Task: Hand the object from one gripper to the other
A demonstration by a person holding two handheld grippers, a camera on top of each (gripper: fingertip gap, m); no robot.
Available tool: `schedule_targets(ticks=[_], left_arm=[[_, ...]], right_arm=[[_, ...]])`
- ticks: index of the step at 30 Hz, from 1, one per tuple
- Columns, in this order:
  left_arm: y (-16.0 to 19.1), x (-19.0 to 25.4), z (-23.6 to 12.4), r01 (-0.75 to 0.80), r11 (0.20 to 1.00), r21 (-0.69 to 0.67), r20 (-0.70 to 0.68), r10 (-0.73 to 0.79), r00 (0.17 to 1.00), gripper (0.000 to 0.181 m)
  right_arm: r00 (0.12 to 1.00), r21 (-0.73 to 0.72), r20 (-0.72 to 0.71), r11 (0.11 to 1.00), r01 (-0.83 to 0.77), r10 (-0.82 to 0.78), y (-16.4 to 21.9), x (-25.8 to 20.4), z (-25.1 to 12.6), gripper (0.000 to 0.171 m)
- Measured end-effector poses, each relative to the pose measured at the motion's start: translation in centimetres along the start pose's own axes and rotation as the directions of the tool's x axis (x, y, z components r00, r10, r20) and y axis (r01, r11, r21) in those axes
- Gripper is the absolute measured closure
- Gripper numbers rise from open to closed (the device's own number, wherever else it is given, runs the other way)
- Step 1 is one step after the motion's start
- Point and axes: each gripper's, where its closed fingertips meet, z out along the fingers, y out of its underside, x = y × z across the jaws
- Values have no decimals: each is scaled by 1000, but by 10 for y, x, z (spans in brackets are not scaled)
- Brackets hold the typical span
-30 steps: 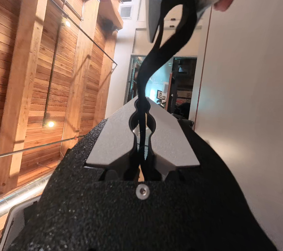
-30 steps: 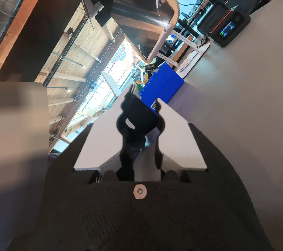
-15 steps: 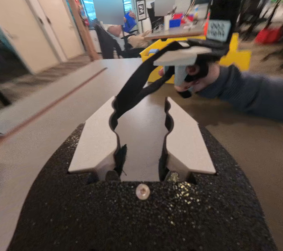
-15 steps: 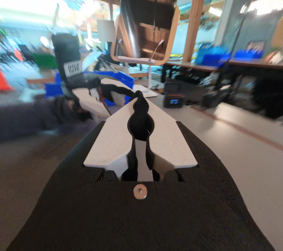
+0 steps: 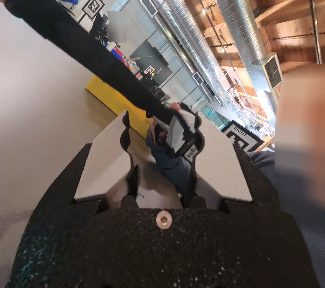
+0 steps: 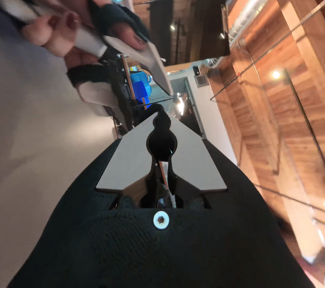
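A broad pale tabletop [image 5: 40, 86] fills the space to the left of both tongs, and both cameras are tipped steeply, so timber ceiling and silver ducting run down the right of each view. A long black fabric strap [image 5: 75, 42], the object being handed over, stretches away up and to the left from the far gripper seen ahead in the left wrist view. The left gripper [image 5: 162, 121] stands spread wide with nothing between its fingers; the strap passes beyond its tips, not touching them as far as can be seen. Through that gap the other tongs appear, held by a hand in a dark sleeve [image 5: 168, 161] and gripping the strap's near end. In the right wrist view the right gripper [image 6: 161, 118] is pressed together and pinches the black strap [image 6: 162, 142], which bunches in the rounded notch between its fingers and pokes out past the tips. Up and left of those tips the person's hand [image 6: 70, 20] holds the left tongs close by (blurred, so the gap is hard to judge). The handover looks done: only the receiving tongs hold the strap, and what remains is probably drawing the two apart. Open room lies over the tabletop to the left; a yellow bin [image 5: 114, 98] stands just beyond the left tongs' tips.
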Motion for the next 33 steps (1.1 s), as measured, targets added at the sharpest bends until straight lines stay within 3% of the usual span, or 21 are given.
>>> schedule_targets(ticks=[4,7,10,12,15,18,21,23,24,26,30,33], left_arm=[[-12,-9,-10,31,996,78,32,-34,999,145],[-14,-11,-15,20,997,81,40,-23,999,175],[-16,-17,-17,-92,993,76,122,82,989,181],[-21,-14,-19,-215,973,81,162,200,966,181],[-33,4,-22,-437,890,127,185,412,892,181],[-40,31,-25,-588,783,203,150,568,809,181],[-38,46,-27,-657,719,226,113,651,751,181],[-33,51,-24,-669,711,219,79,670,738,181],[-31,52,-23,-675,705,217,72,678,731,181],[-28,50,-19,-704,686,182,88,702,707,181],[-20,43,-11,-747,658,95,119,738,665,181],[-12,43,-5,-743,666,69,88,738,669,181]], right_arm=[[995,22,32,995,98,-99,-13,-11,3,171],[997,33,57,999,43,-45,-15,-15,4,167],[974,27,112,979,-203,198,-9,-17,5,143],[876,19,156,885,-465,457,-1,-13,4,128],[573,0,245,591,-807,782,8,-1,0,113],[110,-54,340,136,-989,934,18,13,-5,110],[-365,-155,482,-332,-930,797,16,29,-13,107],[-559,-256,534,-509,-822,634,12,33,-17,106],[-617,-319,525,-536,-781,587,9,27,-16,105],[-638,-418,491,-482,-770,593,-3,7,-13,96],[-523,-453,507,-304,-838,685,-28,-15,-7,94],[-435,-450,516,-198,-871,738,-34,-26,-4,110]])
